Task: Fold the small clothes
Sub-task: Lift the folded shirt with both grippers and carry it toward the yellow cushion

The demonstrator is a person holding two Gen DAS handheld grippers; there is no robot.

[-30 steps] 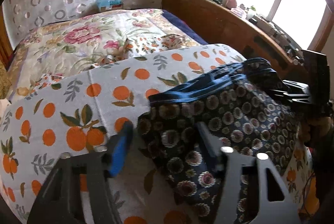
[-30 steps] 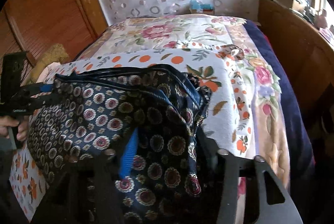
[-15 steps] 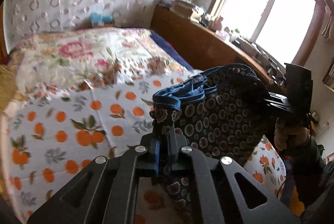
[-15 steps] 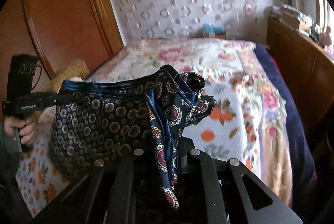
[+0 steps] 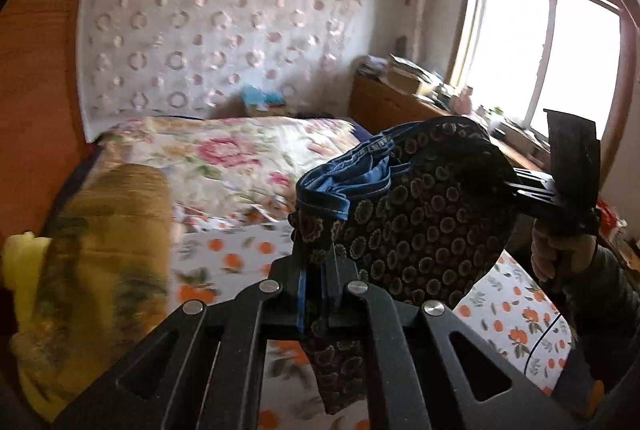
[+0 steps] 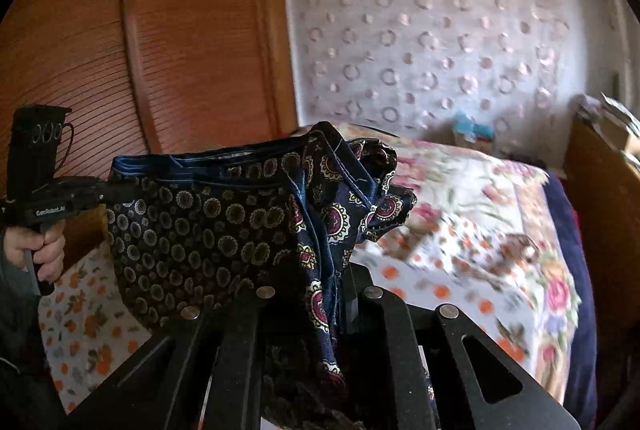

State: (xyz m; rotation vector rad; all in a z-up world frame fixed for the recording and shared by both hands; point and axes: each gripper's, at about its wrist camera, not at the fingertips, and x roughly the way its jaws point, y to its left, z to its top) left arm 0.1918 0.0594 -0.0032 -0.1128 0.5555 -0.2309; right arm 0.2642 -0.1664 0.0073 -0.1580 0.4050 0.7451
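Note:
A dark navy garment (image 5: 420,226) printed with round flower medallions hangs in the air above the bed, its blue waistband on top. My left gripper (image 5: 316,270) is shut on one end of it. My right gripper (image 6: 336,270) is shut on the other end, where the cloth (image 6: 192,230) bunches and drapes over the jaws. In the left wrist view the right gripper (image 5: 516,185) sits at the garment's far side, held by a hand. In the right wrist view the left gripper (image 6: 102,191) holds the far end at the left. The garment is stretched between the two.
Below lies a white sheet with oranges (image 5: 516,314) over a floral quilt (image 5: 224,153). A yellow-brown pillow (image 5: 96,262) sits at the left. A wooden wardrobe (image 6: 168,41) stands left of the bed, a cluttered wooden ledge (image 5: 404,97) under the window at the right.
Both grippers closed on the garment's ends and lifted it off the sheet. It now hangs stretched between them, and both views tilted up toward the wall.

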